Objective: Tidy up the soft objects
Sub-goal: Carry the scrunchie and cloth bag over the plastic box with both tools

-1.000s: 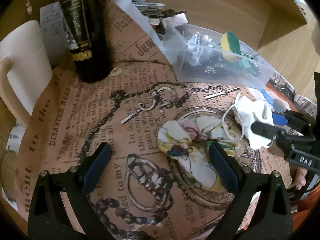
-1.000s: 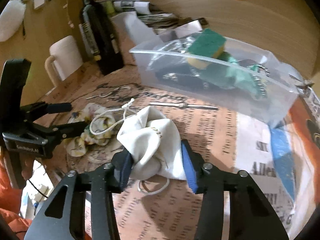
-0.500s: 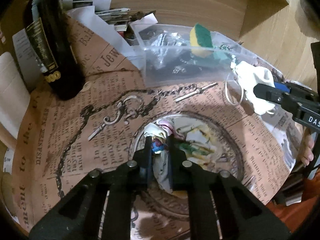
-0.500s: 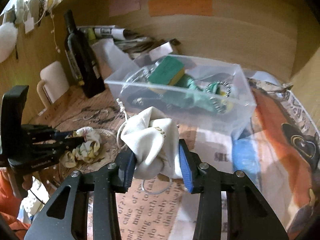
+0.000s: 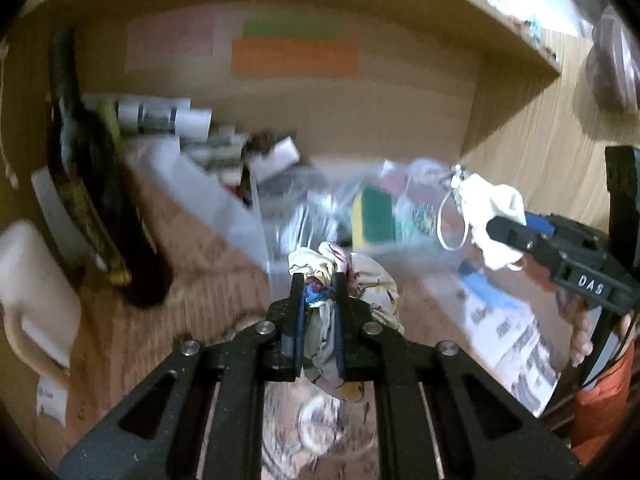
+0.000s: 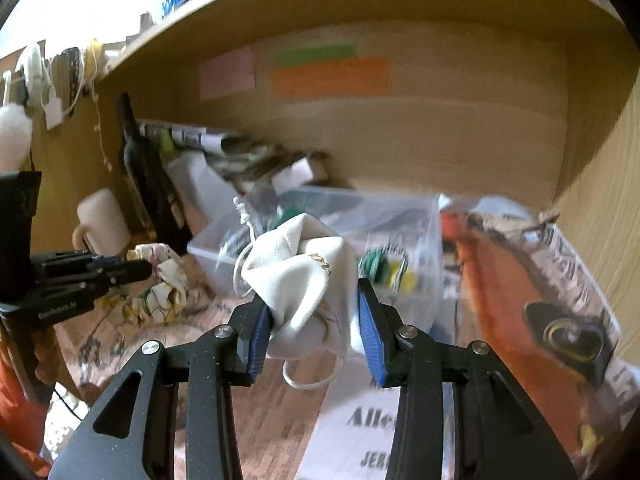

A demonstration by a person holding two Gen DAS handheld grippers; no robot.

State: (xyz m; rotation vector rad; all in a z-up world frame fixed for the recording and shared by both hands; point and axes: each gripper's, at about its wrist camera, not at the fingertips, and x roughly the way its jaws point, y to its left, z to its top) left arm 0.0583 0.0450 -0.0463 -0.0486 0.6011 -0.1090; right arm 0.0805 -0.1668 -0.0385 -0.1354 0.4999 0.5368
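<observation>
My left gripper [image 5: 318,286] is shut on a crumpled floral cloth [image 5: 372,280] and holds it lifted above the table; the cloth hangs between and beside the blue pads. It also shows in the right wrist view [image 6: 164,280]. My right gripper [image 6: 314,310] is shut on a white drawstring pouch [image 6: 304,276] and holds it in the air in front of the clear plastic bin [image 6: 416,220]. The pouch also shows in the left wrist view [image 5: 492,216], beside the bin [image 5: 320,216], which holds a green-yellow sponge [image 5: 374,210] and other items.
A dark wine bottle [image 5: 100,208] and a white mug [image 5: 32,292] stand at the left. Rolled papers [image 5: 160,114] lie against the wooden back wall. Printed newspaper sheets [image 6: 520,280] cover the table. A shelf overhangs above.
Both grippers have risen and moved toward the bin. The left one, open a second ago, closed on the floral cloth and lifted it. The right one carried the pouch up.
</observation>
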